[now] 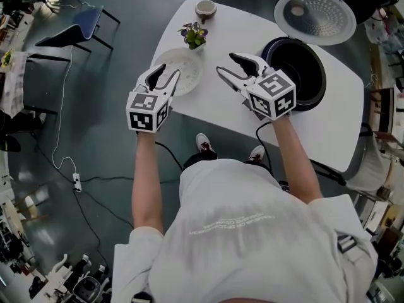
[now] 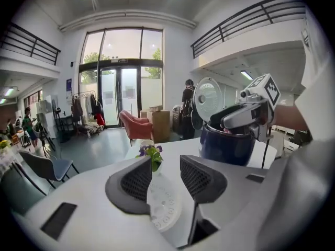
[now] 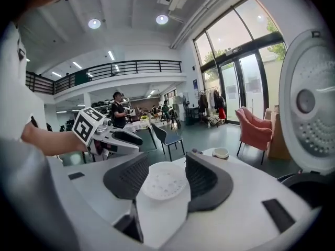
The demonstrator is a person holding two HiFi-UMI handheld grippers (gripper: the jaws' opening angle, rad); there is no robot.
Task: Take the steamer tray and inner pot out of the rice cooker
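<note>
In the head view, my left gripper (image 1: 167,73) and right gripper (image 1: 226,63) hang above the white table (image 1: 252,30). The white round perforated steamer tray (image 1: 186,68) lies flat on it, beside the dark blue rice cooker (image 1: 303,74), whose lid (image 1: 315,14) stands open.

In the left gripper view, my jaws are apart and hold nothing; the tray (image 2: 165,205) lies below them.

In the right gripper view, my jaws are also apart and empty, above the tray (image 3: 165,182).

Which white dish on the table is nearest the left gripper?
The flat perforated steamer tray, right by the left gripper; the small bowl sits at the far edge.
</note>
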